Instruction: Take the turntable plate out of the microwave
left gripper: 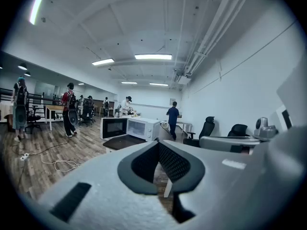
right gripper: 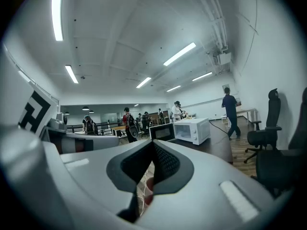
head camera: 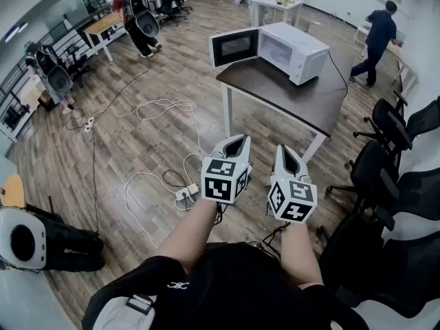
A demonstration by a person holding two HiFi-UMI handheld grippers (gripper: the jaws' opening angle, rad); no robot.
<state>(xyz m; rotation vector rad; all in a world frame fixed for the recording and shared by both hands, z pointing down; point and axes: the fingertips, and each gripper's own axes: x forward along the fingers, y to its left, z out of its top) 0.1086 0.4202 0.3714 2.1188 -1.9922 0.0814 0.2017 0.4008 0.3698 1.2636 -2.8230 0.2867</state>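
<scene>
A white microwave (head camera: 292,50) stands on a dark table (head camera: 289,95) a few steps ahead, its door (head camera: 234,47) swung open to the left. The turntable plate cannot be made out inside the cavity from here. Both grippers are held side by side in front of the person's body, well short of the table, pointing toward it. My left gripper (head camera: 237,140) is shut with nothing between its jaws. My right gripper (head camera: 284,150) is also shut and empty. The microwave (left gripper: 143,128) shows beyond the left gripper (left gripper: 158,143), and the microwave (right gripper: 193,131) beyond the right gripper (right gripper: 153,143).
White cables and a power strip (head camera: 185,194) lie on the wooden floor before the table. Black office chairs (head camera: 385,170) crowd the right side. A person in blue (head camera: 377,36) stands beyond the table, and others with backpack gear (head camera: 141,19) stand at the left.
</scene>
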